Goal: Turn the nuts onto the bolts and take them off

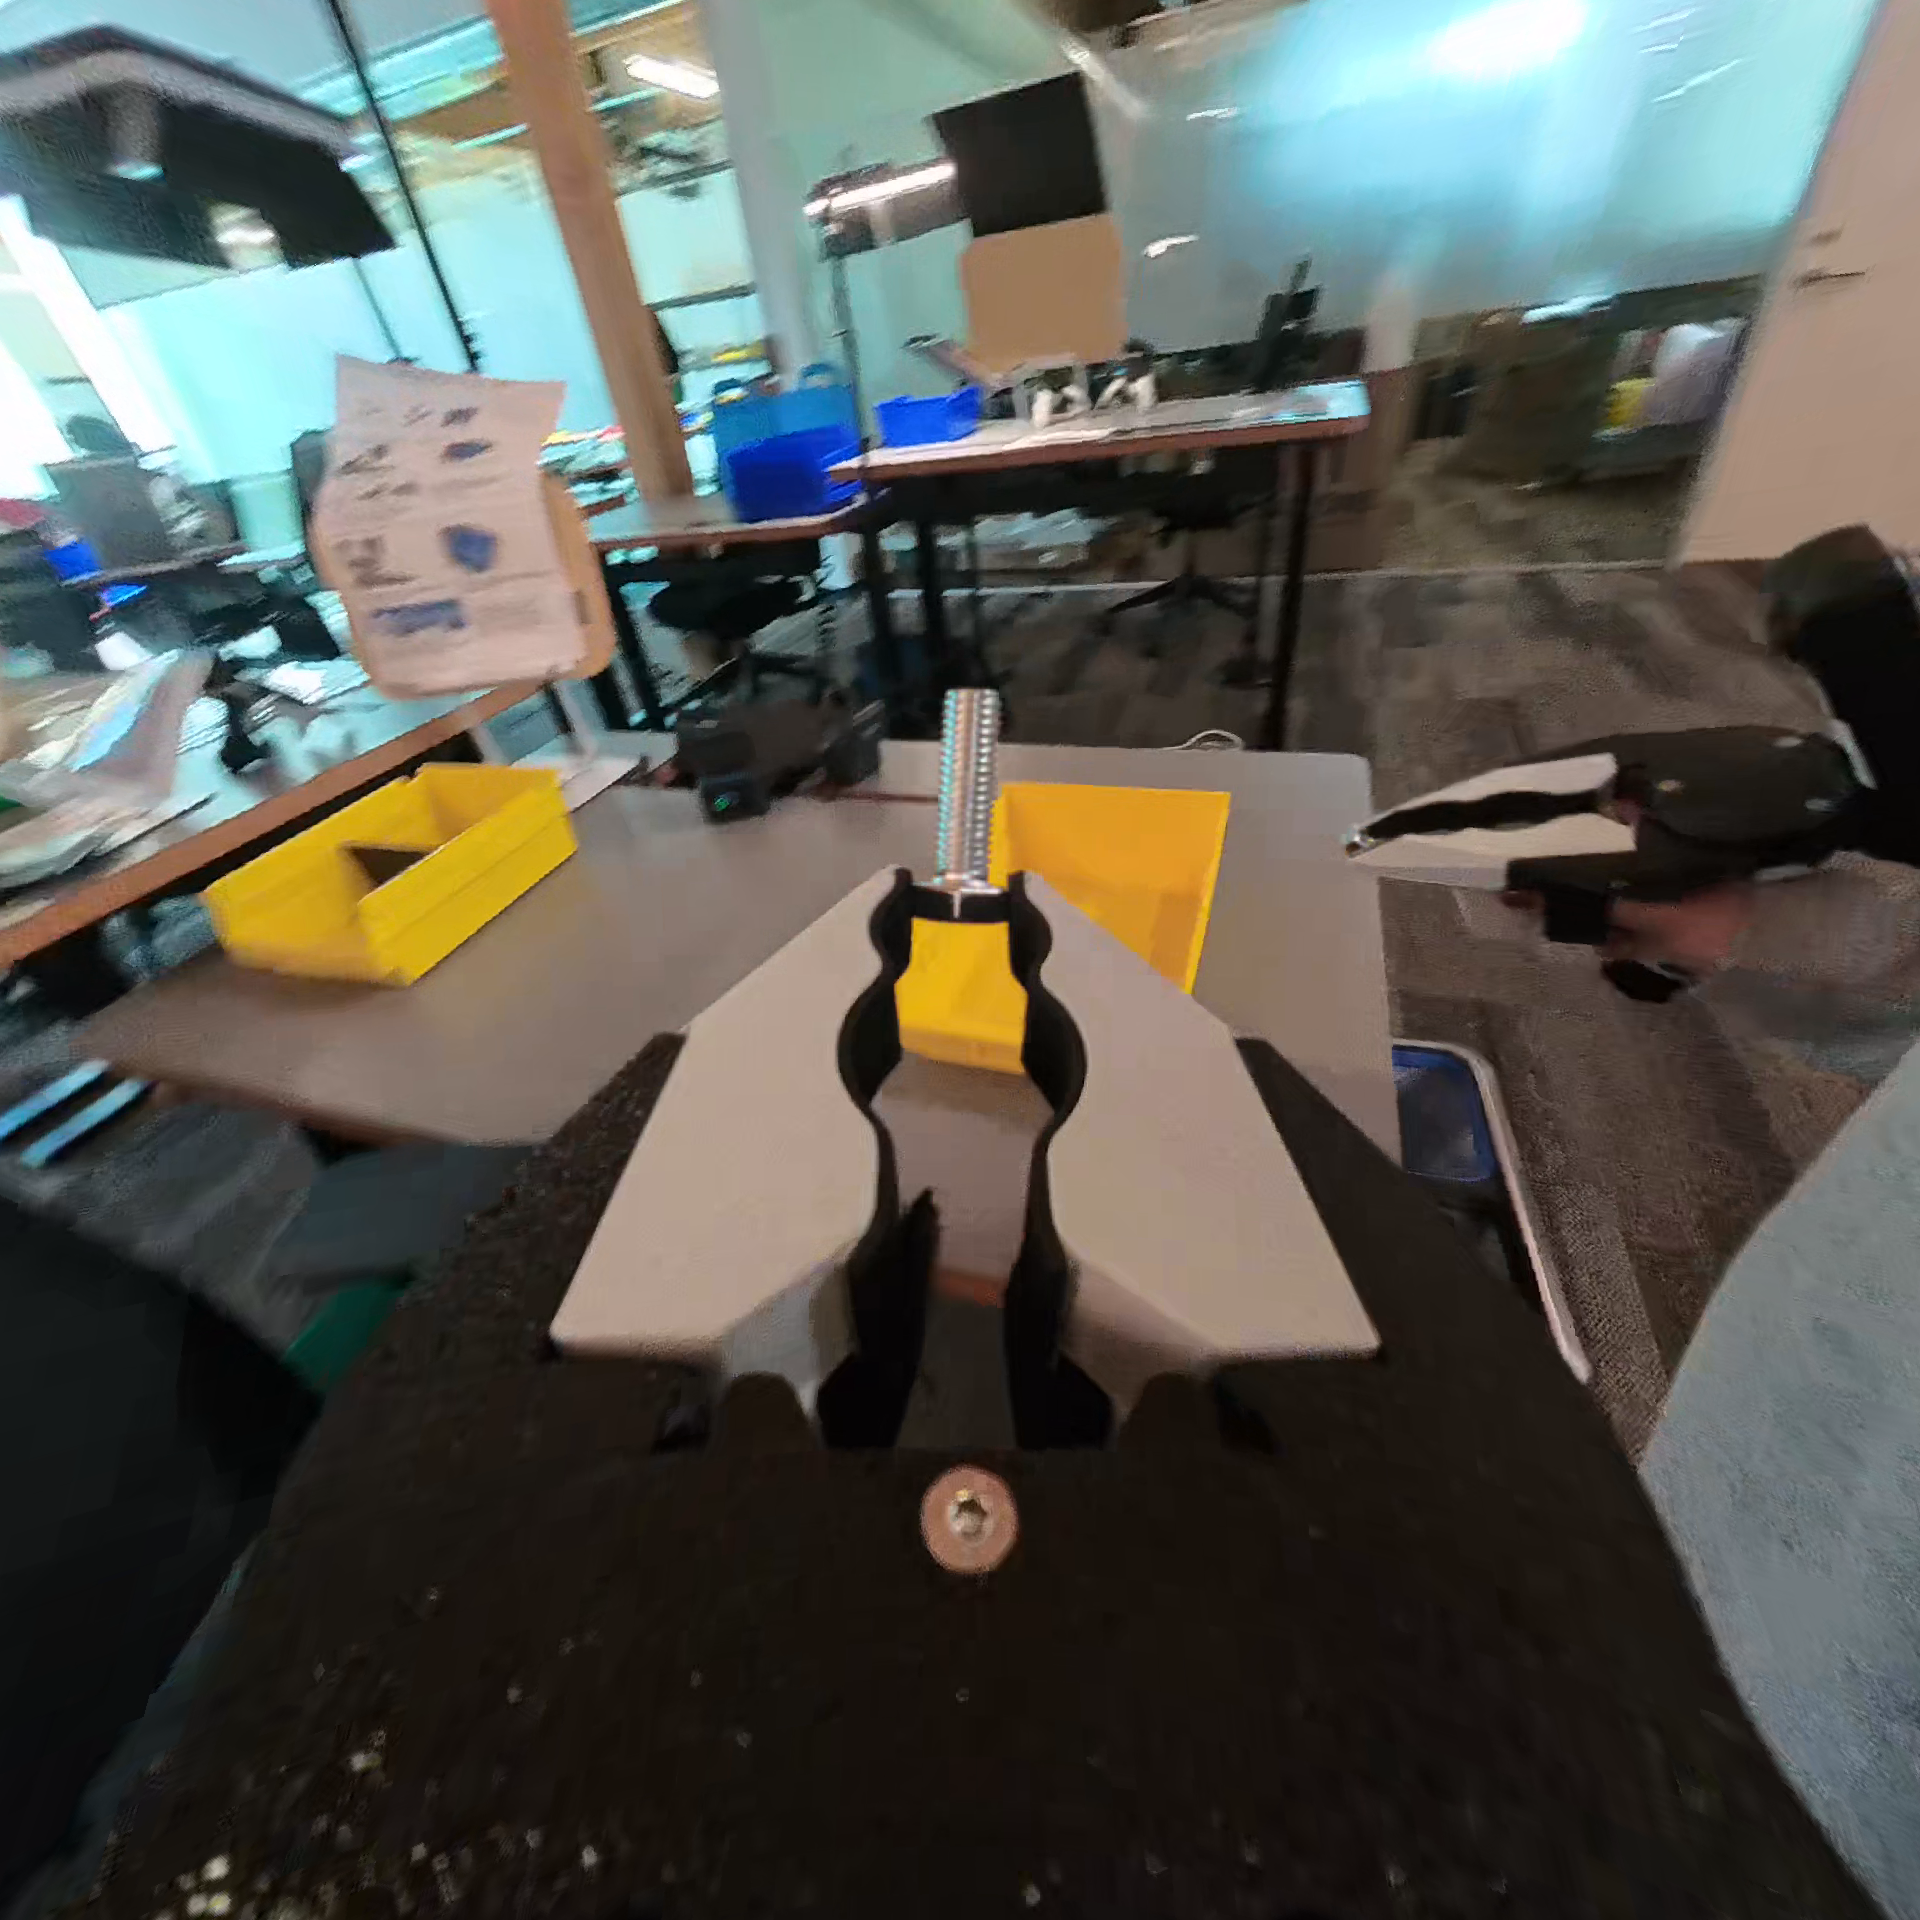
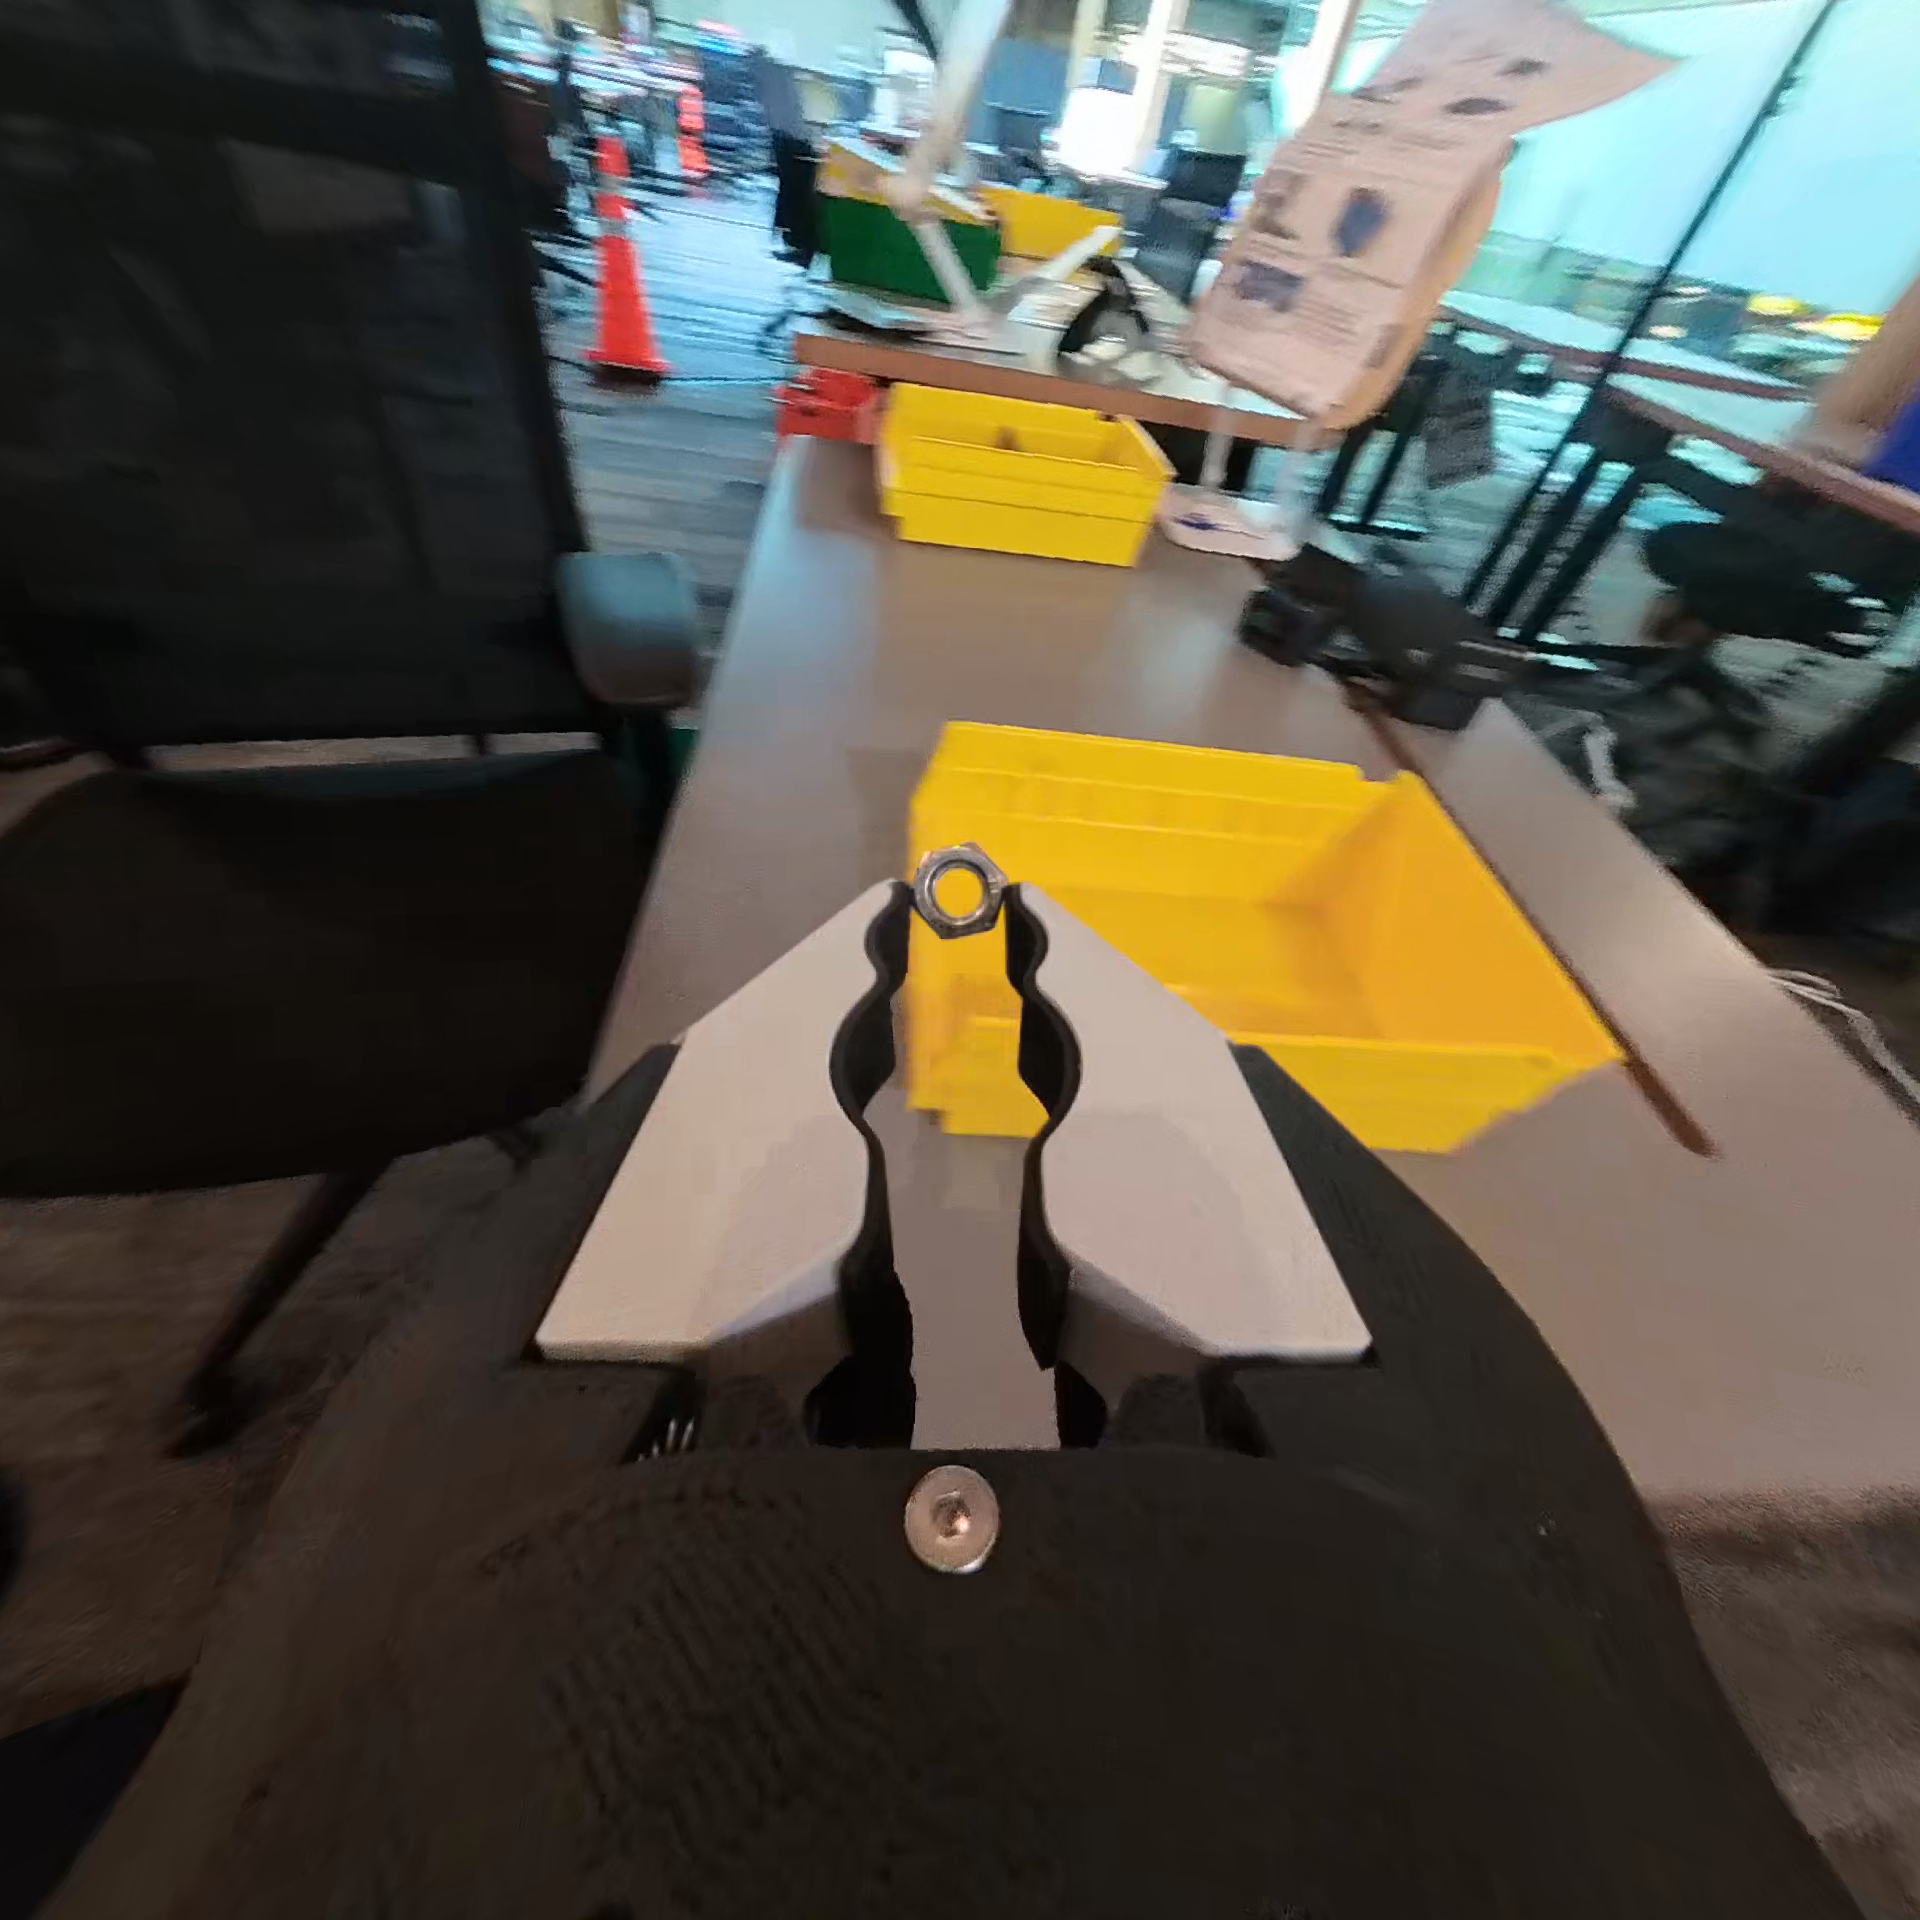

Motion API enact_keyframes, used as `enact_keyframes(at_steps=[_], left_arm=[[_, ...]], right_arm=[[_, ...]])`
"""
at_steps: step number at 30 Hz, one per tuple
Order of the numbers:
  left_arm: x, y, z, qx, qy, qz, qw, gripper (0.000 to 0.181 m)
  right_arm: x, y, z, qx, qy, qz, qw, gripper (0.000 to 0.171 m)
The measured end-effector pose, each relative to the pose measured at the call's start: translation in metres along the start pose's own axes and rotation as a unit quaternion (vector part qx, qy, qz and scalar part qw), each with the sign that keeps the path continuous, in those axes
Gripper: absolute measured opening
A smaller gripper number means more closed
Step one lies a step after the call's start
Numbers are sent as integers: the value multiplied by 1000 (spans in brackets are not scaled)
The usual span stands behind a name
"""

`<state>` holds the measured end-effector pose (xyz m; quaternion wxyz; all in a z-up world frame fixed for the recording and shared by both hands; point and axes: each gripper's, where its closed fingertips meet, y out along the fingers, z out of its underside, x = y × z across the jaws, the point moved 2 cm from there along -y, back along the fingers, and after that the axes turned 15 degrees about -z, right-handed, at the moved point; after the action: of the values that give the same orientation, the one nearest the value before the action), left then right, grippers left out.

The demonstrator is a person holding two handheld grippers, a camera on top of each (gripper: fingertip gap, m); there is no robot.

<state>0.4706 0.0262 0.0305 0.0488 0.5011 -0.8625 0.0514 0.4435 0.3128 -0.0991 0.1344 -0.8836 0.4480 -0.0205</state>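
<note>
My left gripper (image 1: pixel 962 896) is shut on the head of a silver bolt (image 1: pixel 968 795), whose threaded shank stands upright above the fingertips, over the grey table (image 1: pixel 582 977). My right gripper (image 2: pixel 957 896) is shut on a silver hex nut (image 2: pixel 957 891), held at the fingertips with its hole facing the camera, above a yellow bin (image 2: pixel 1299 935). The right gripper also shows in the left wrist view (image 1: pixel 1382 842), off the table's right side, apart from the bolt.
Two yellow bins stand on the table: one at the left (image 1: pixel 395 873) and one behind the bolt (image 1: pixel 1122 883). A black device (image 1: pixel 748 769) sits at the far edge. A black chair (image 2: pixel 291 520) stands left of the table. A paper sheet (image 1: pixel 447 520) hangs behind.
</note>
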Motion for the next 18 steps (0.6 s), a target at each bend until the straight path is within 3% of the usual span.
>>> enact_keyframes(at_steps=[5,12,18], left_arm=[[-3,100,-7,-27,26,70,997,16],[-44,222,-36,-84,45,149,984,16],[-87,291,-74,-130,27,264,955,16]], right_arm=[[-39,-9,21,13,47,113,992,16],[-47,-21,-2,-28,83,198,976,16],[-32,-49,-18,-109,104,359,921,16]])
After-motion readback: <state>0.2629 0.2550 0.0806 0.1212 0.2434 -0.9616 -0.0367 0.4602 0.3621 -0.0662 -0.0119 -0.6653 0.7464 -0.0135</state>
